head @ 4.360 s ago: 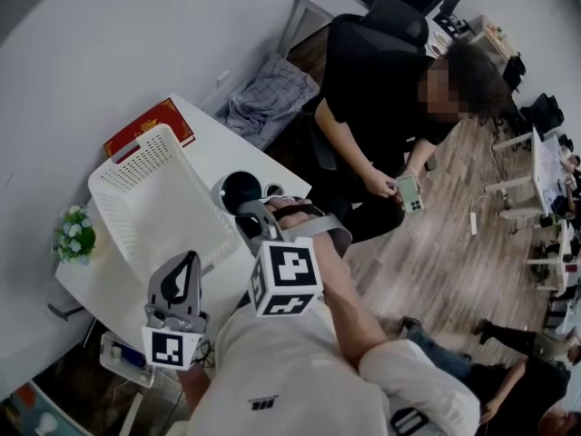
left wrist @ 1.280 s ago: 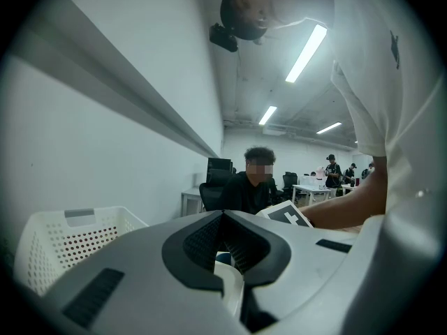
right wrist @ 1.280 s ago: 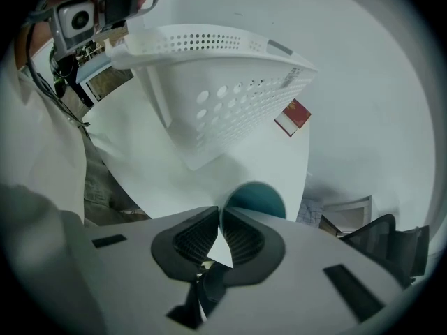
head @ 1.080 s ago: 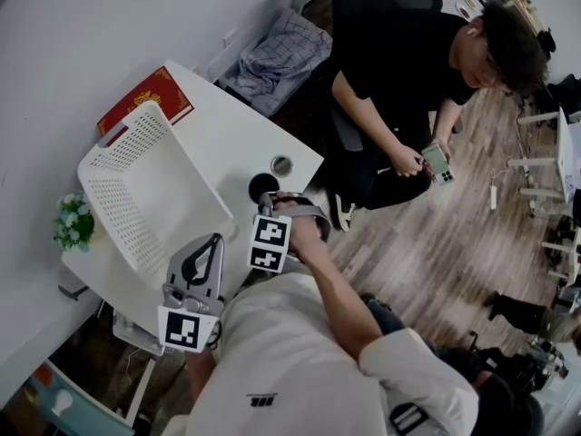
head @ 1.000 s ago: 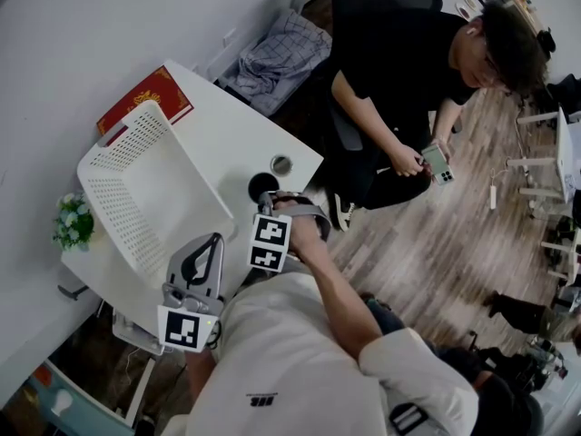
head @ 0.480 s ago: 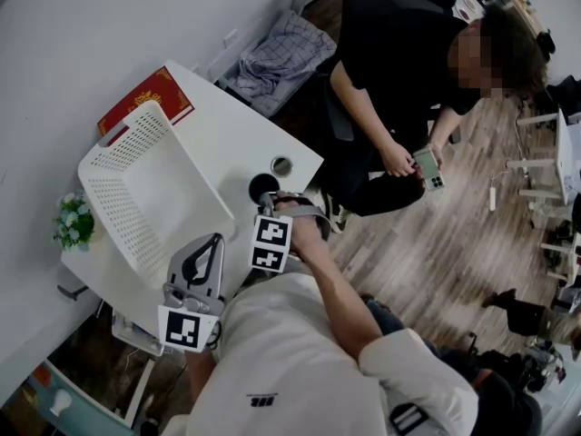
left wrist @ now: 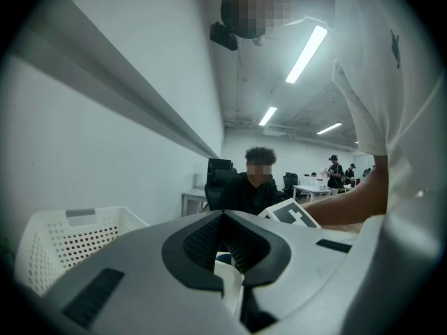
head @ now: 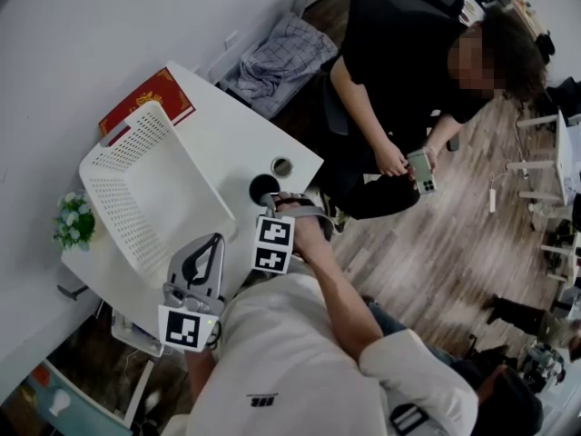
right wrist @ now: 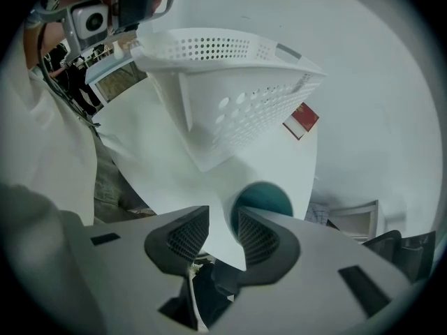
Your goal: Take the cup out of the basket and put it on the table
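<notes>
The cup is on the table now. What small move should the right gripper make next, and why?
Probably draw the right gripper straight back. Its jaws stand apart with nothing between them, and the cup already stands on the table, outside the basket.

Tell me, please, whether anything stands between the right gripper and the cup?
Nothing visible does: the cup stands on the table just past the right gripper, whose jaws are apart; the basket sits to one side.
</notes>
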`<state>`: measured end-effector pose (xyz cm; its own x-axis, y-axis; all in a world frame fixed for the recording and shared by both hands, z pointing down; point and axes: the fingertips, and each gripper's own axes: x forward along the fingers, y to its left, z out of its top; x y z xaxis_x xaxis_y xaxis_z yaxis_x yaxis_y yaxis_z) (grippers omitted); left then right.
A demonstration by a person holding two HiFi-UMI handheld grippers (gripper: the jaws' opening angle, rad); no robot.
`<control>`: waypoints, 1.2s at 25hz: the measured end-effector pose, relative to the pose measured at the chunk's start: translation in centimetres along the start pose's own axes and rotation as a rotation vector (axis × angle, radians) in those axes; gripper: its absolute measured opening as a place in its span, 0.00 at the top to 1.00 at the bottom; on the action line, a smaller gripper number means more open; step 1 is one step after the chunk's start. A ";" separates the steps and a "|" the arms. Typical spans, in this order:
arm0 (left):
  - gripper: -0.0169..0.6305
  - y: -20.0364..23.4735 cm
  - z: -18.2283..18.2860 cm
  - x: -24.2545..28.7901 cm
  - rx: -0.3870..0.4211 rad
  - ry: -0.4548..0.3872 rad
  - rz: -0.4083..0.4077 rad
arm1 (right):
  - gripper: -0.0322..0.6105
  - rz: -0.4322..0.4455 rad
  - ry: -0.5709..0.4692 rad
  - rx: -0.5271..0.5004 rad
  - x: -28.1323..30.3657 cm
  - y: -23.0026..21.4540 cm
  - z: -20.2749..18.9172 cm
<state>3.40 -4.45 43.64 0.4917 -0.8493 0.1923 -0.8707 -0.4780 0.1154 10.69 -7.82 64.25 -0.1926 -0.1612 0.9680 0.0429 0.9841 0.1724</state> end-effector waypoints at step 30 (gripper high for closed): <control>0.96 -1.9 6.4 -0.7 0.053 -0.174 -0.041 | 0.93 -0.129 -1.312 0.467 -28.7 -5.1 4.9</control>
<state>4.69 -4.37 37.02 0.5227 -0.8523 0.0167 -0.8511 -0.5207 0.0673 11.18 -7.88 34.71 -0.9468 -0.3204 0.0313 -0.3219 0.9433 -0.0815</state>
